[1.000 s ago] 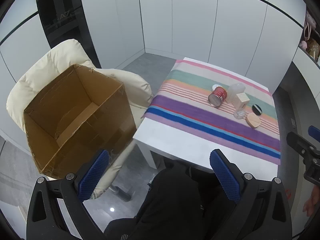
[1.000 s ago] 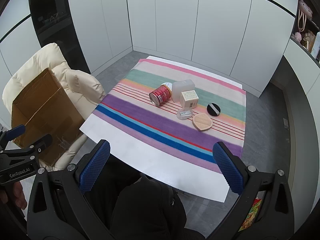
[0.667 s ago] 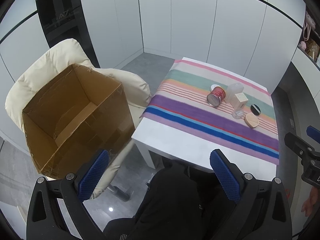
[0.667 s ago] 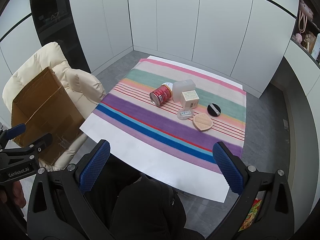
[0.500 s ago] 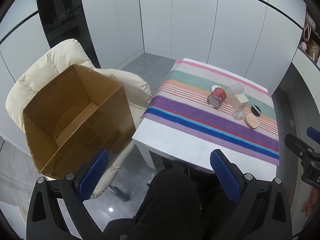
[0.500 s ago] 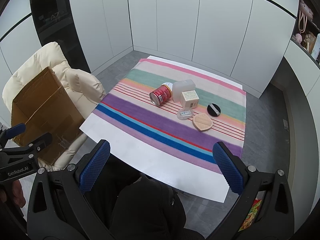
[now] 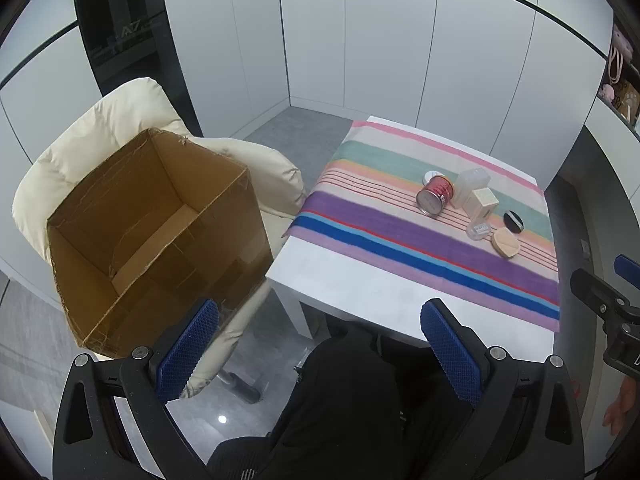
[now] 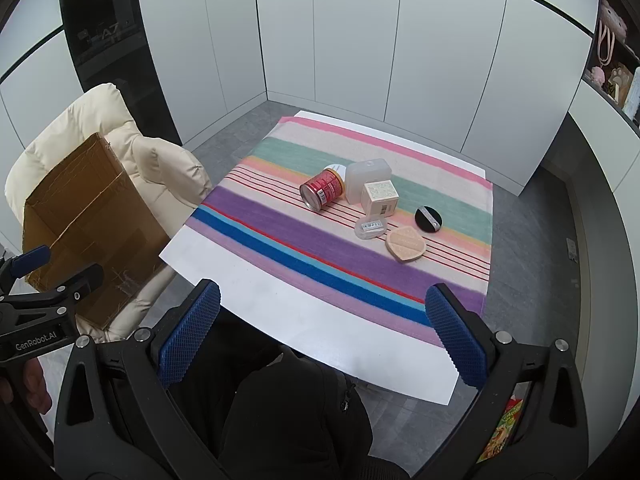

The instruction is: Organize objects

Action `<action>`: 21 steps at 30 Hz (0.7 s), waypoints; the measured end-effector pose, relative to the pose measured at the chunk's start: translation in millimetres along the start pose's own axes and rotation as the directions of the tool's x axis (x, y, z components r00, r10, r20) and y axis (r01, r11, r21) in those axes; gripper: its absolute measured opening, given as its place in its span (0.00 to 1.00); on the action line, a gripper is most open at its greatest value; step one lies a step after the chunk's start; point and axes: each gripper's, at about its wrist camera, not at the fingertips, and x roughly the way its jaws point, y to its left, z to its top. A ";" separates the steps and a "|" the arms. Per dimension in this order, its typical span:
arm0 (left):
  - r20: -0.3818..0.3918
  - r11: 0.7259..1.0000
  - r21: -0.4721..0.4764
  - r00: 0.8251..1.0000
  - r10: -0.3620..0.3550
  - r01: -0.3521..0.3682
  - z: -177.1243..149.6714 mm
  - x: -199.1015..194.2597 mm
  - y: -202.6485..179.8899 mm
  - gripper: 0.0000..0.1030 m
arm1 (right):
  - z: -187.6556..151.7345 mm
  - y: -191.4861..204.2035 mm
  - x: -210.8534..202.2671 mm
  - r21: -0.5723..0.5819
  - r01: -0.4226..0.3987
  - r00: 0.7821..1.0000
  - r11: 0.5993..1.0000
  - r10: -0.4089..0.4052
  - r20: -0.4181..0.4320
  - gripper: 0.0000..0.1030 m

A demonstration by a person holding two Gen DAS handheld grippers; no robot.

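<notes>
On the striped cloth (image 8: 280,220) of a white table (image 8: 280,312) lie a red can on its side (image 8: 322,190), a clear plastic box (image 8: 366,180), a beige carton (image 8: 380,198), a small clear case (image 8: 371,228), a black round compact (image 8: 429,219) and a beige puff (image 8: 405,244). An open cardboard box (image 7: 152,224) stands on a cream chair (image 7: 100,128) to the left. My left gripper (image 7: 320,344) and right gripper (image 8: 324,332) are open and empty, held above the near table edge, well short of the objects.
White cabinet walls surround the table. A dark glass panel (image 7: 120,40) stands behind the chair. Shelves with small items (image 8: 616,68) are at the far right. The person's dark clothing (image 8: 280,408) fills the bottom. Grey floor lies around the table.
The left view drifted slightly and came back. The right gripper has hardly moved. Nothing was grasped or released.
</notes>
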 end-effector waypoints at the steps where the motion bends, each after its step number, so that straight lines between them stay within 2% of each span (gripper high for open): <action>1: -0.001 1.000 0.000 1.000 -0.001 0.001 -0.1 0.1 -0.1 0.99 | 0.0 -0.1 -0.1 0.000 0.000 1.000 1.000 0.000 0.001 1.00; 21: -0.013 1.000 -0.005 1.000 0.004 -0.004 -1.1 1.8 4.2 0.99 | -2.4 0.4 3.3 -0.008 0.002 1.000 1.000 -0.002 -0.014 1.00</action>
